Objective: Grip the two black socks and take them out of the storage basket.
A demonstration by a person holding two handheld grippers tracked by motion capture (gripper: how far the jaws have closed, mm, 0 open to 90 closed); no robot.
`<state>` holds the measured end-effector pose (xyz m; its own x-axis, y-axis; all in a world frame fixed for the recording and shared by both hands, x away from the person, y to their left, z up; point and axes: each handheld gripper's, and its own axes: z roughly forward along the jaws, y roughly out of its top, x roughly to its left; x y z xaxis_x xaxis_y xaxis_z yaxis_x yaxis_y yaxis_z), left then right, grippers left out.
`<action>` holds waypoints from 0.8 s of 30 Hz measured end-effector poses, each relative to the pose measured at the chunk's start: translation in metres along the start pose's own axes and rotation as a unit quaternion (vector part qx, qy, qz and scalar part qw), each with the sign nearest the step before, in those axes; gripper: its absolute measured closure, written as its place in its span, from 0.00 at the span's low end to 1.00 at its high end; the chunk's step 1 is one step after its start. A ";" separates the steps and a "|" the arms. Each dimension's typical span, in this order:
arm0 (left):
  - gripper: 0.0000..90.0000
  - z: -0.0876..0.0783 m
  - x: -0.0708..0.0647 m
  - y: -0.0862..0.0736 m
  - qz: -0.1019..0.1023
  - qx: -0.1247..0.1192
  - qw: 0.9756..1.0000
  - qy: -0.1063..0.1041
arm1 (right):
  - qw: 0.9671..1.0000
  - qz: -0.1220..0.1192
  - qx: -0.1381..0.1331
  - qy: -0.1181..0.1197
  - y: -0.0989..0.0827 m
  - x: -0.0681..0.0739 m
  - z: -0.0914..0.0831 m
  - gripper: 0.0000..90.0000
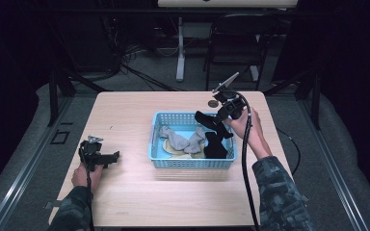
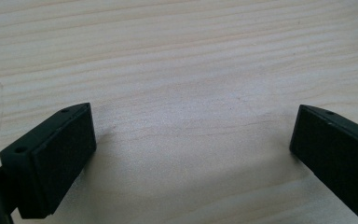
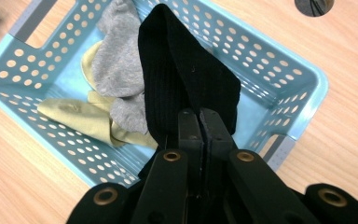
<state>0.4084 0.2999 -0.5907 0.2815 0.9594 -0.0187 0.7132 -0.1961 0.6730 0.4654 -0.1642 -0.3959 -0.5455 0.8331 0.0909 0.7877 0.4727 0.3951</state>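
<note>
Over the light blue plastic basket with holes [image 1: 192,161] on the pale wooden table [image 1: 125,202]: the right claw [image 1: 220,117], jaws pressed tight together on a long black ribbed sock [image 3: 177,79]. Pinched at one end, the black sock hangs down into the right side of the basket, lower part draped over the other clothes there. Inside the basket too: a soft grey sock [image 3: 119,70] near the middle, crumpled up, and a flat pale yellow sock [image 3: 74,114] under it on the basket floor. Grey sock just beside the black one, touching it. Near the top edge of the table, a small round dark hole [image 1: 213,103], close behind the right claw. Far off on the left side of the table, well apart from the basket: the left claw [image 1: 110,157], low over the bare wood, jaws spread wide, nothing between them. Sleeves with a green patchy pattern [image 1: 282,192] at the bottom edge.
</note>
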 end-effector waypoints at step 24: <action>0.00 0.000 0.000 0.000 0.000 0.000 1.000 0.000 | 0.999 0.021 -0.030 -0.022 -0.019 -0.023 -0.047 0.98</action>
<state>0.4084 0.2998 -0.5908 0.2813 0.9594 -0.0190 0.7132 -0.1958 0.6731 0.4491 -0.2058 -0.3625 -0.4991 0.8638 0.0691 0.7896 0.4205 0.4469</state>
